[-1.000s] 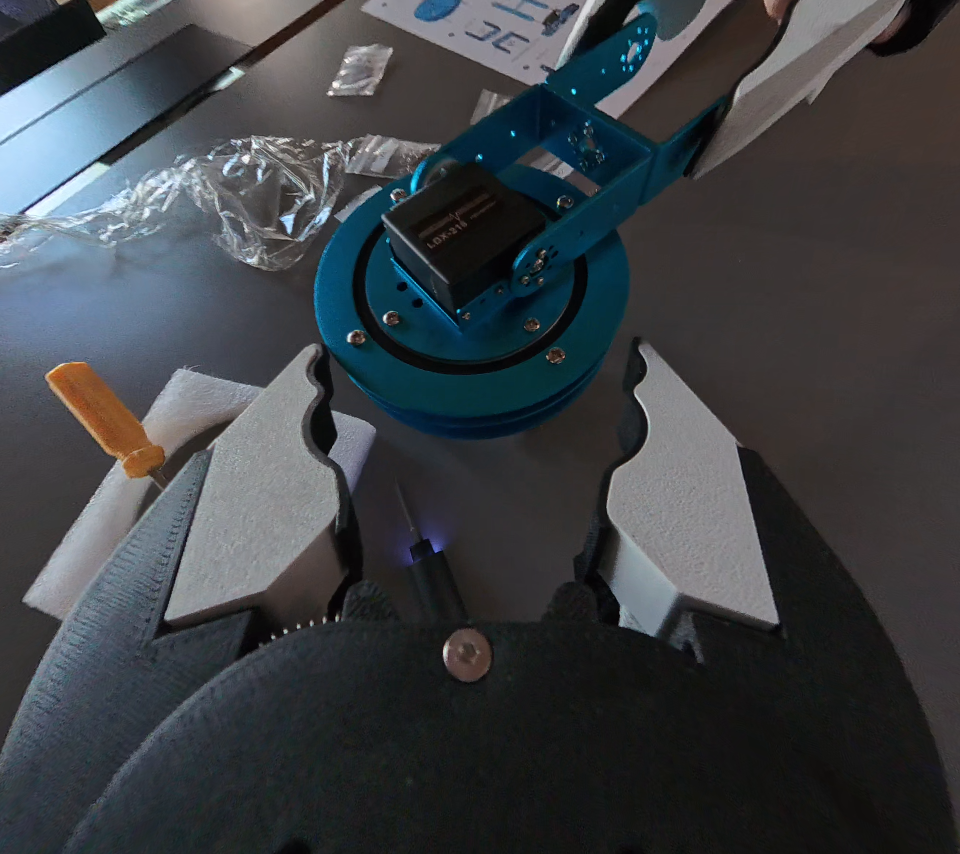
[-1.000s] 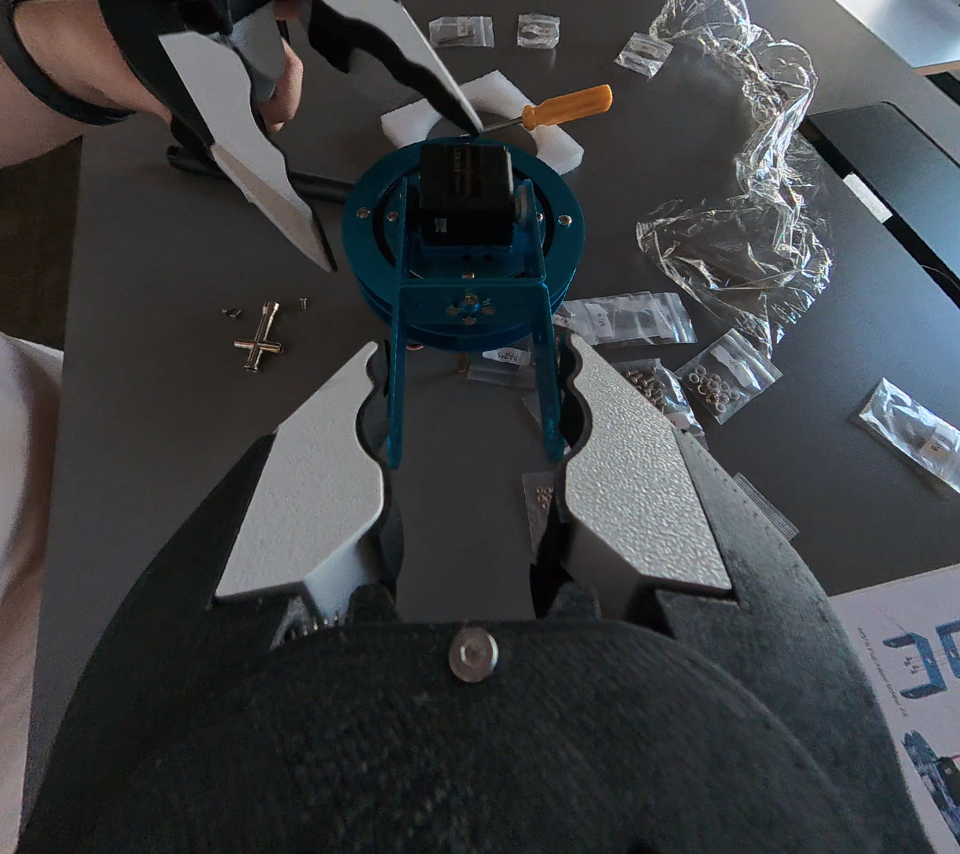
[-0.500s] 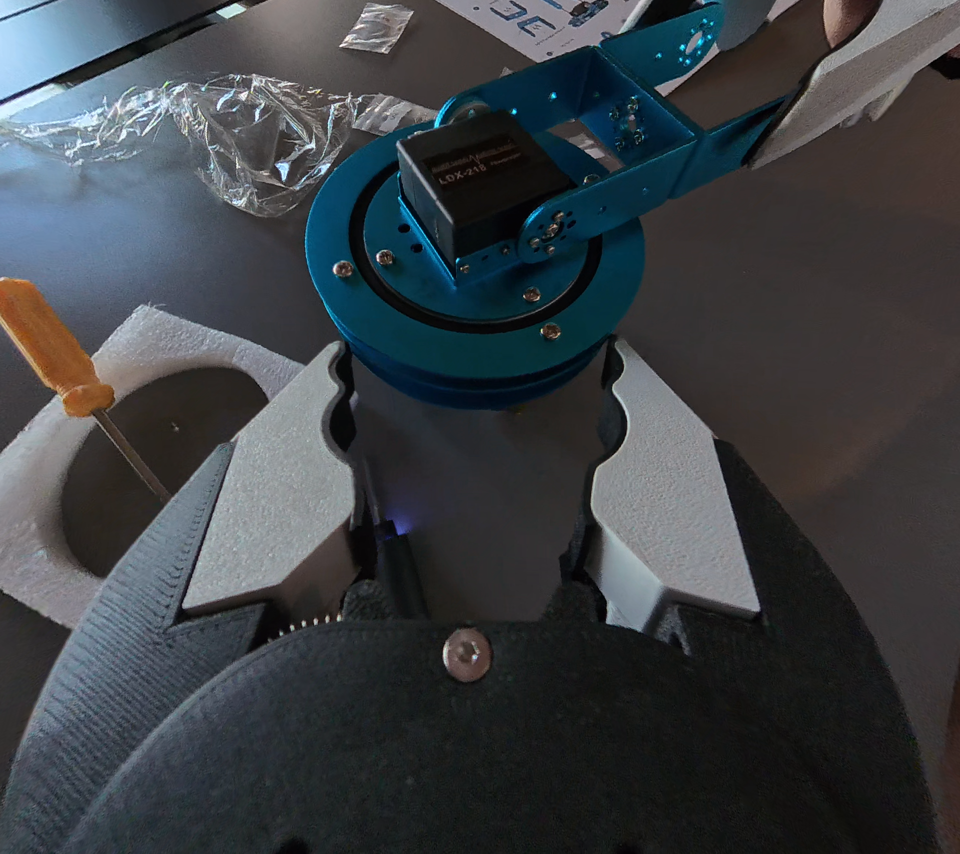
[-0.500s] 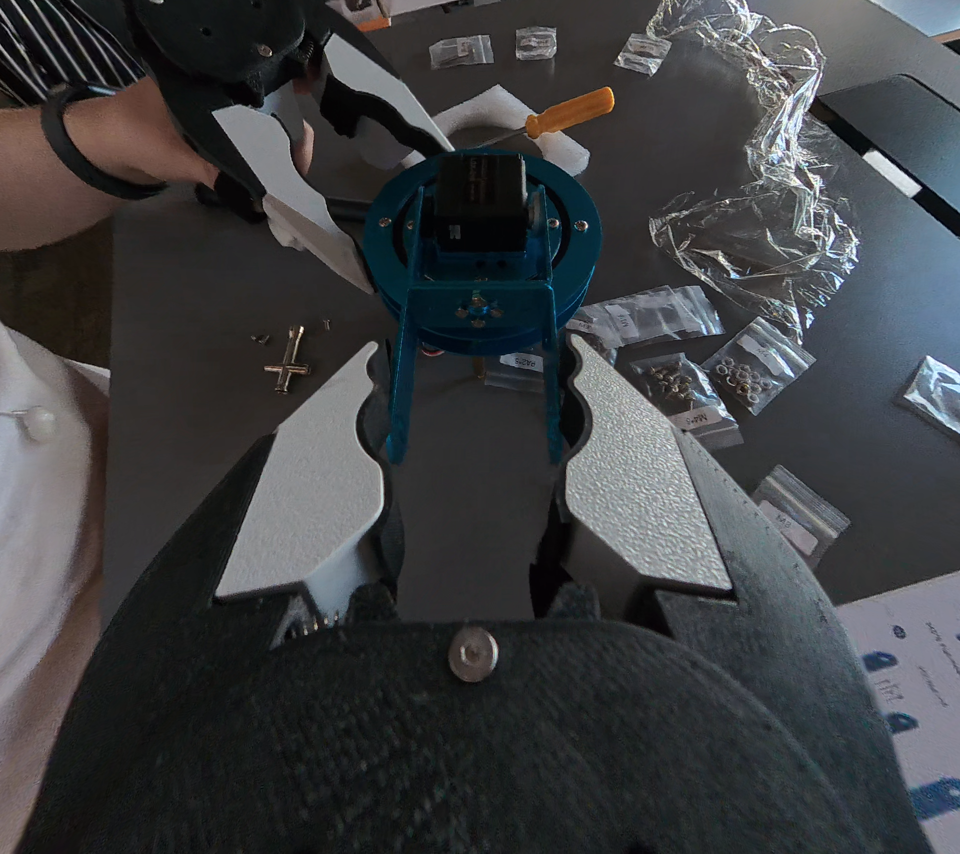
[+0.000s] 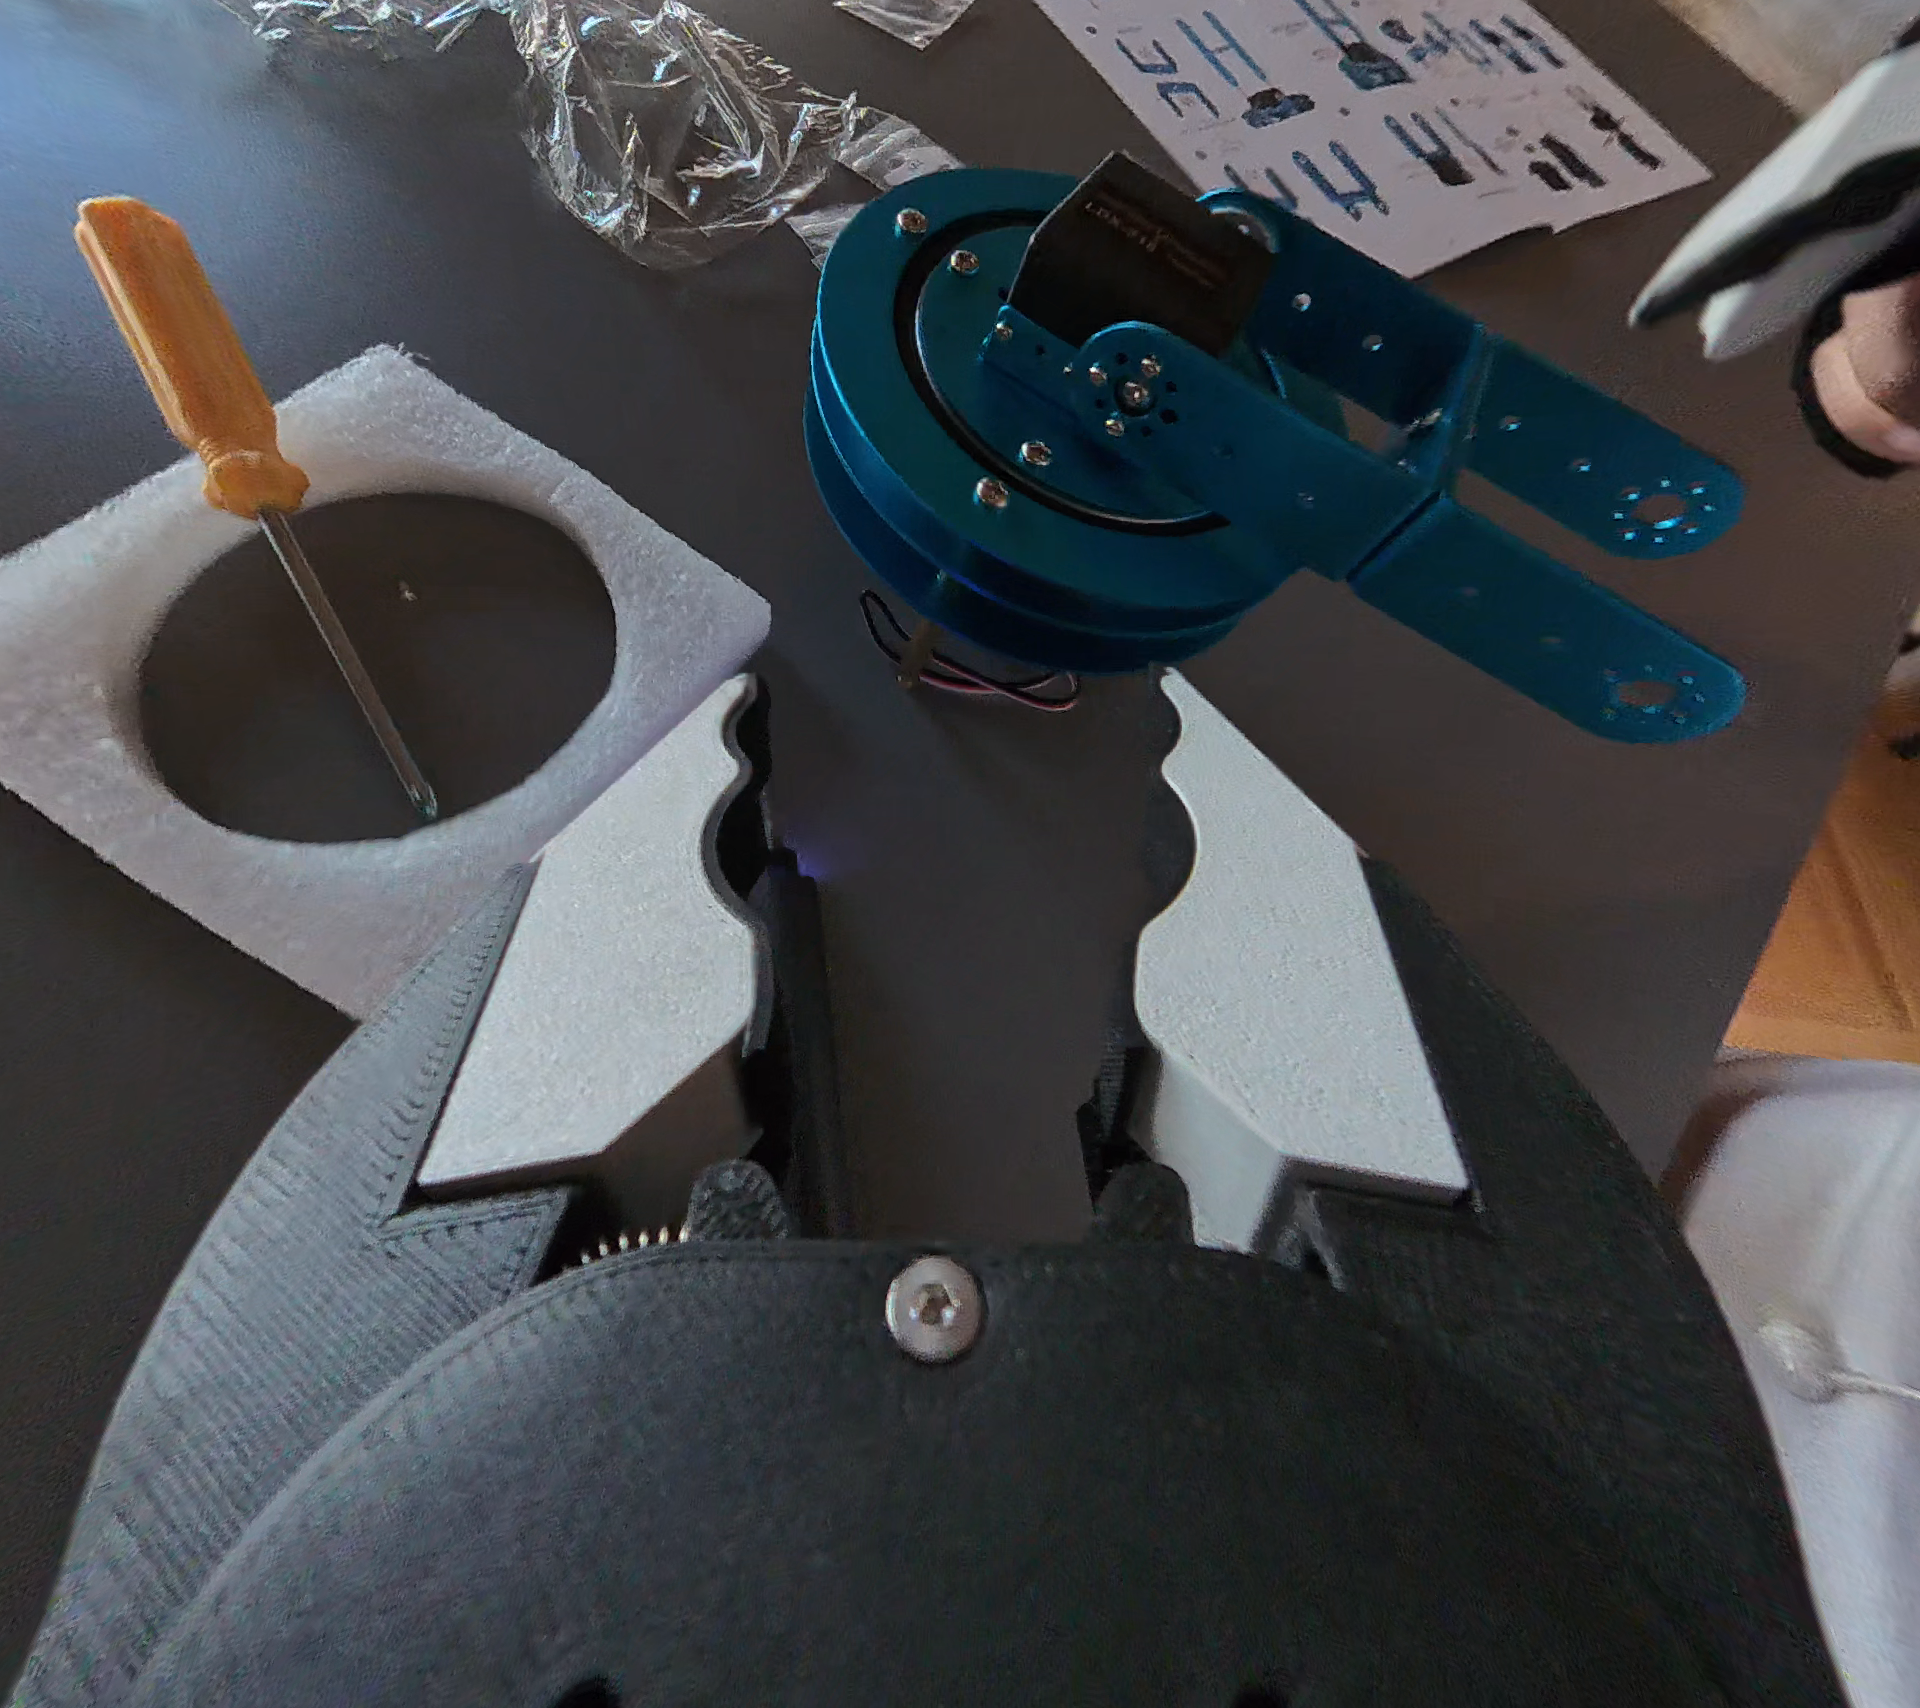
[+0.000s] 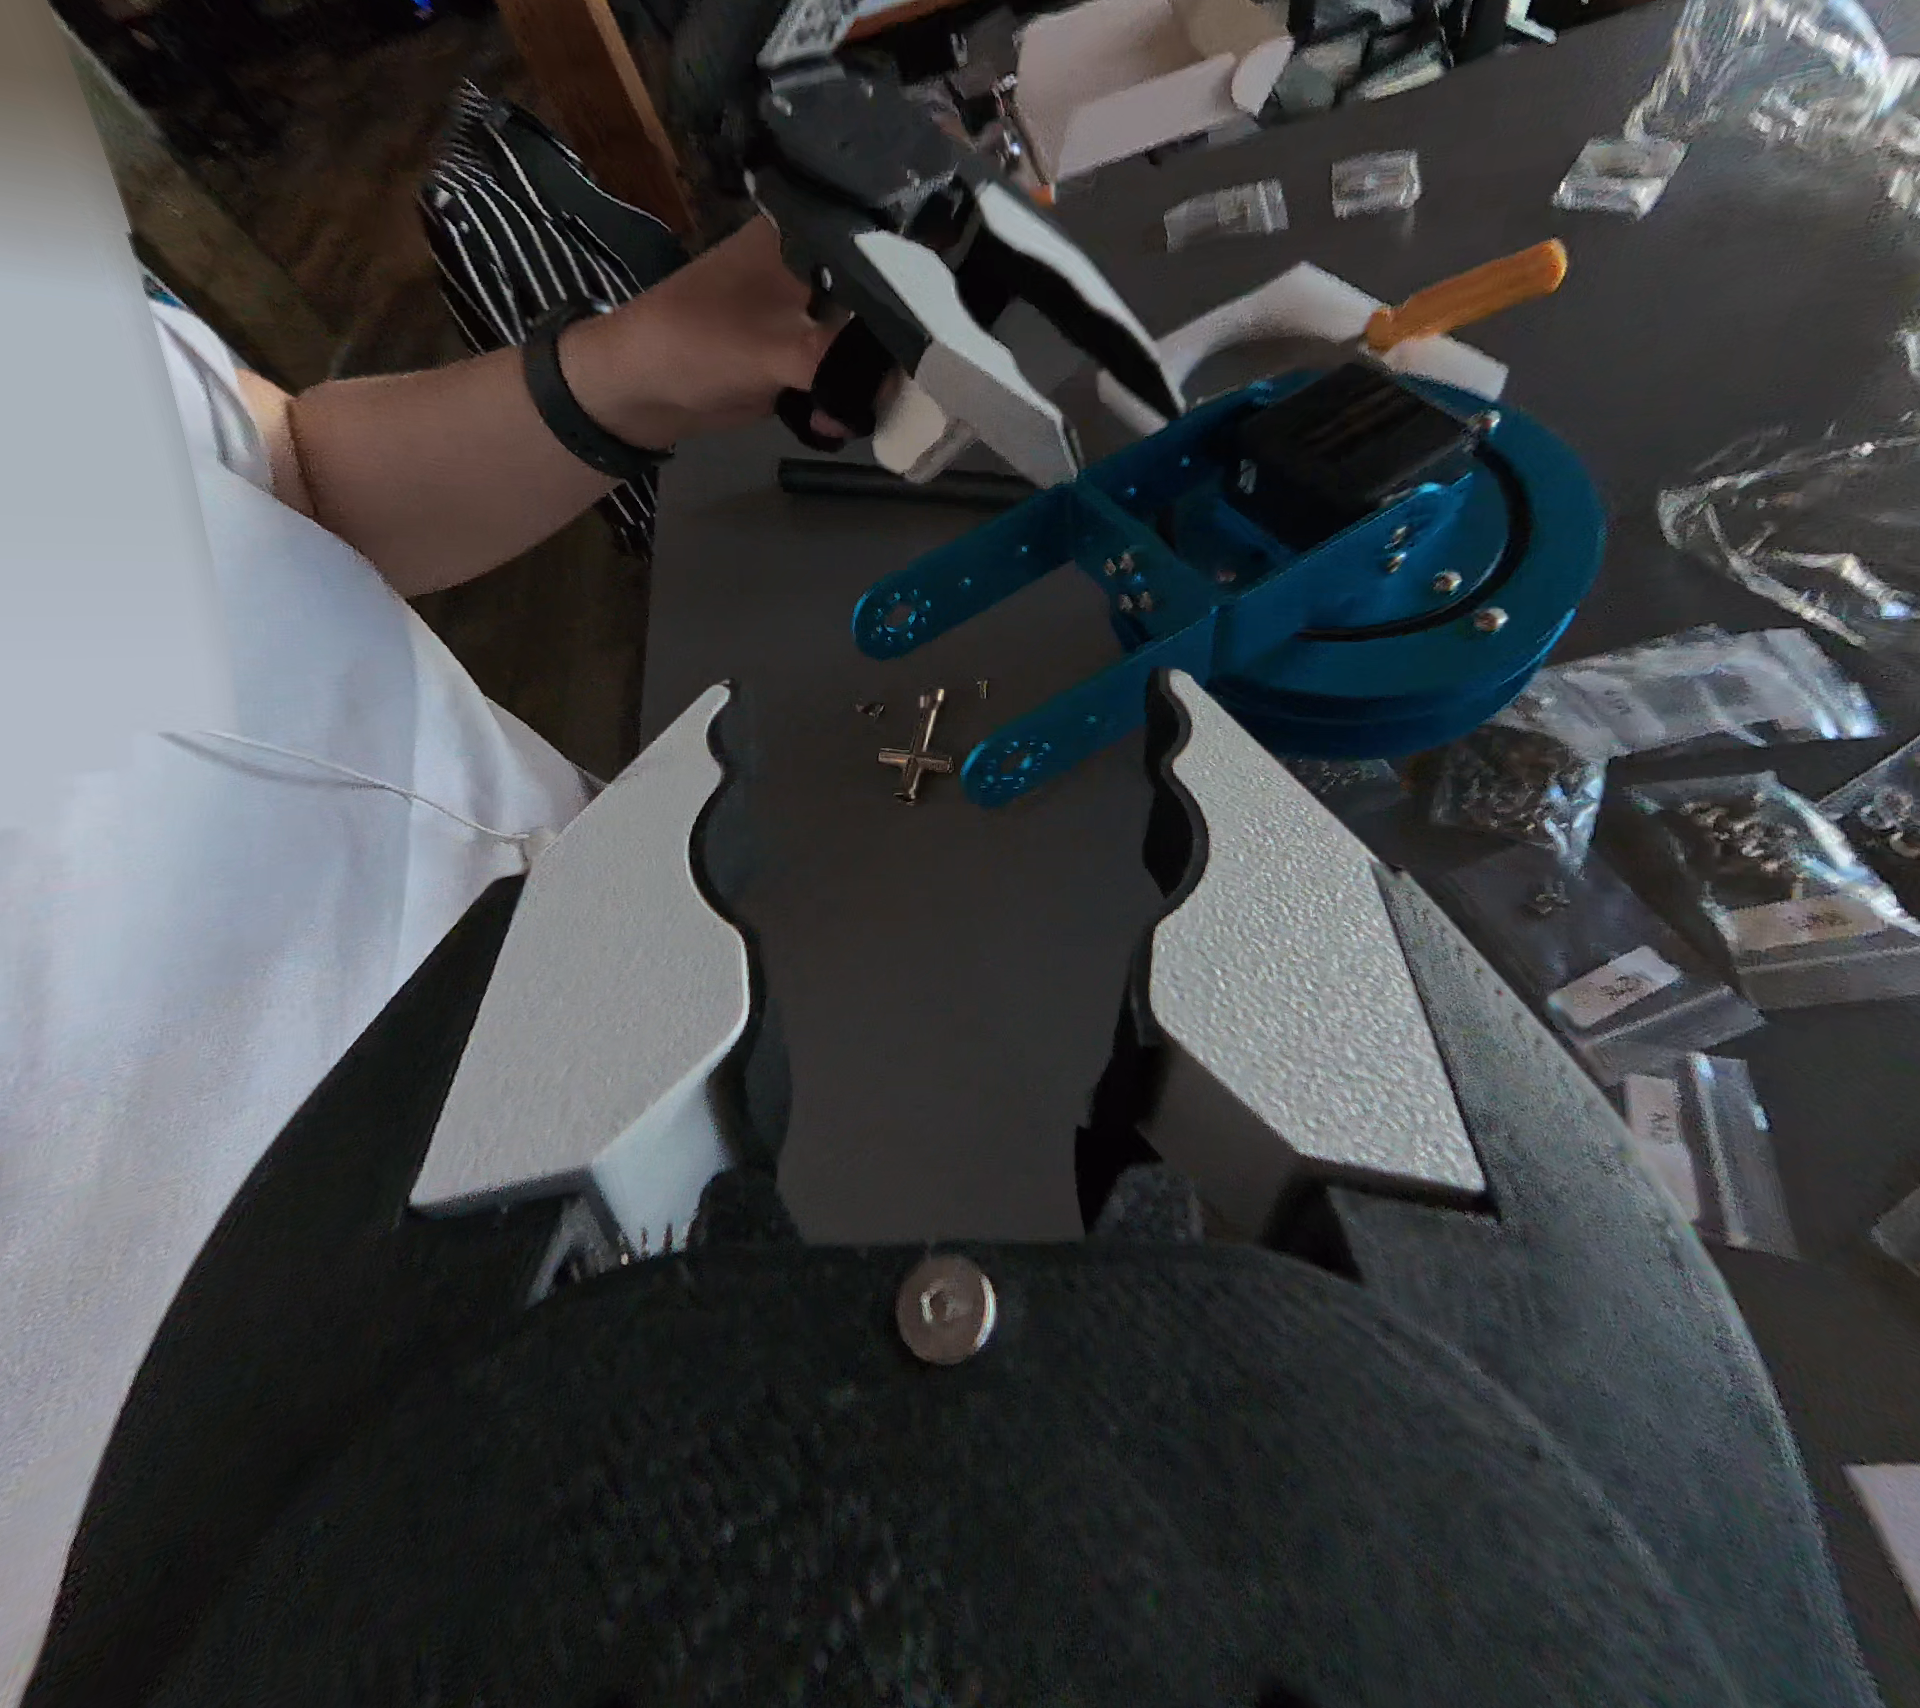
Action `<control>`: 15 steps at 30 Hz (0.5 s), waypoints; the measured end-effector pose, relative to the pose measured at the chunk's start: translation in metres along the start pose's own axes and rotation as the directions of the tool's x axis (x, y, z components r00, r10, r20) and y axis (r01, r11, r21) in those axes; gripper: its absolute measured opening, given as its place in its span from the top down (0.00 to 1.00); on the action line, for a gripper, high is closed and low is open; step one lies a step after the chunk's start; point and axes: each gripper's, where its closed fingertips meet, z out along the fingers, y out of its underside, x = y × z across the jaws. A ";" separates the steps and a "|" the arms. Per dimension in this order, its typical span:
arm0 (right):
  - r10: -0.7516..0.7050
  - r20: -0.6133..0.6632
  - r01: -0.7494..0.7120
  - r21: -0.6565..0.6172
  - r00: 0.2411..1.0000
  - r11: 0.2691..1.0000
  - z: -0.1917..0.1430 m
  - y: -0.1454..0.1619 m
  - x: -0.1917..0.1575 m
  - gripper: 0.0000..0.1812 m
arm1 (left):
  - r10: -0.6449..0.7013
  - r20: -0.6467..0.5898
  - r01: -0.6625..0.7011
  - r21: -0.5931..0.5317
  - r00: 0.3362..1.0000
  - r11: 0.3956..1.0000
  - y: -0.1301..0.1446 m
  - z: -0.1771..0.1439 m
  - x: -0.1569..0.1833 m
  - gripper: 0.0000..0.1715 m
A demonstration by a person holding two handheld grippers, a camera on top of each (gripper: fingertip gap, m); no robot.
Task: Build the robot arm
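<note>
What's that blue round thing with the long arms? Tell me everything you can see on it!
The blue round assembly looks like shiny anodised metal: a thick disc base with small silver screws around a black ring. A black box-shaped block sits on top in a blue cradle. Two flat arms with hole patterns stick out sideways, joined by a crosspiece. It is tilted, one edge raised off the dark table, and thin wires trail from underneath. Neither gripper holds it; both are open nearby.

Black ribbed gripper [image 5: 961, 692] bodies, grey wavy-edged jaws, silver screw.
</note>
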 end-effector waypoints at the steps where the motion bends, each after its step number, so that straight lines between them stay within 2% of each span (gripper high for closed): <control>1: -0.029 0.027 0.028 0.041 0.999 0.999 -0.012 -0.007 0.006 0.58 | -0.018 0.001 0.018 0.018 1.000 1.000 0.000 -0.006 0.003 0.58; 3: -0.089 0.016 0.087 0.131 0.996 0.988 -0.030 -0.026 0.040 0.60 | -0.067 -0.039 0.070 0.079 0.997 0.994 -0.008 -0.020 0.019 0.58; 5: -0.055 -0.032 0.060 0.167 0.998 0.984 -0.028 -0.044 0.097 0.64 | -0.135 -0.109 0.149 0.140 0.985 0.979 -0.025 -0.029 0.042 0.55; 6: -0.002 -0.005 0.003 0.171 1.000 0.985 -0.018 -0.051 0.119 0.65 | -0.163 -0.140 0.185 0.155 0.977 0.971 -0.034 -0.031 0.054 0.51; 8: 0.100 0.158 -0.121 0.136 0.982 0.983 0.010 -0.061 0.136 0.71 | -0.190 -0.159 0.214 0.155 0.969 0.964 -0.046 -0.028 0.080 0.47; 10: 0.160 0.278 -0.181 0.053 0.947 0.982 0.036 -0.062 0.140 0.75 | -0.170 -0.015 0.170 0.095 0.985 0.981 -0.040 -0.017 0.089 0.40; 12: 0.175 0.283 -0.177 -0.018 0.943 0.984 0.058 -0.054 0.152 0.77 | -0.094 0.177 0.091 0.025 0.980 0.996 -0.026 -0.008 0.086 0.39; 15: 0.189 0.319 -0.178 -0.064 0.929 0.982 0.078 -0.048 0.158 0.77 | -0.025 0.298 0.044 -0.058 0.954 0.997 -0.011 0.005 0.090 0.51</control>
